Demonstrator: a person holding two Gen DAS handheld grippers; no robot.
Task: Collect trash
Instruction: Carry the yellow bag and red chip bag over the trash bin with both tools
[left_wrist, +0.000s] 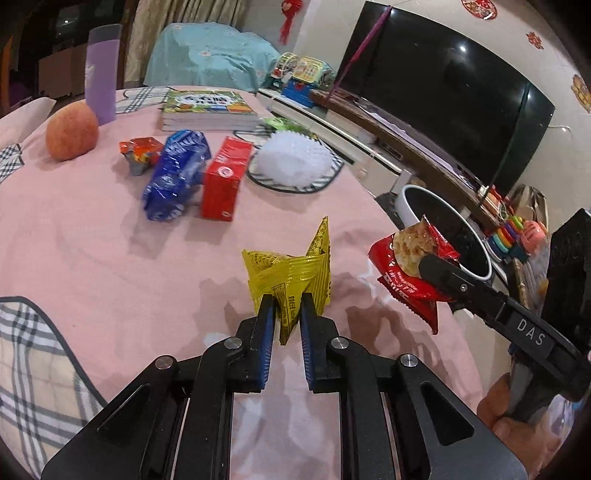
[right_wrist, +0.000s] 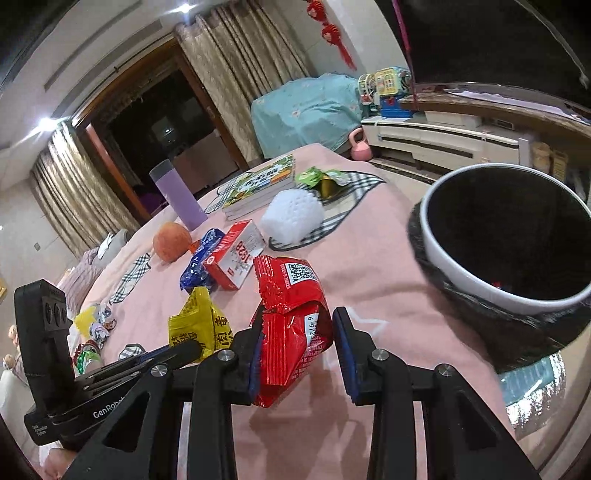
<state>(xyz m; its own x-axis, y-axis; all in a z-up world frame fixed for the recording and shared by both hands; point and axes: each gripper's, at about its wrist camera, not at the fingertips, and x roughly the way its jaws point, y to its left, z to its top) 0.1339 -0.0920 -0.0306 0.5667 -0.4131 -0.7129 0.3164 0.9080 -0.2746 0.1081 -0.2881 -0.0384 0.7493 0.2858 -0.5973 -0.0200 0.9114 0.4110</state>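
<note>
Across the pink-clothed surface (left_wrist: 110, 236) lie a blue snack packet (left_wrist: 173, 177), a red carton (left_wrist: 223, 181) printed "1928", a small orange wrapper (left_wrist: 142, 149), a peach-coloured ball (left_wrist: 72, 131), a lilac tumbler (left_wrist: 101, 77), a stack of picture books (left_wrist: 207, 109), a white spiky ball (left_wrist: 291, 158) and a green wrapper (right_wrist: 317, 177). Nothing stands between the wrappers held up front and the white-rimmed trash bin (right_wrist: 476, 273) with its black liner, just off the surface's edge. The left claw (left_wrist: 288, 306) is clamped on a crumpled yellow wrapper (left_wrist: 291, 277), lifted clear of the cloth, its long axis roughly upright with peaks pointing up; its Chinese print is too creased to read. The right claw (right_wrist: 295, 328) pinches a red snack bag (right_wrist: 291, 317), long axis running away from the camera, its QR-code end toward the books. "DAS" marks the right tool's arm, "GenRobot" the left's.
</note>
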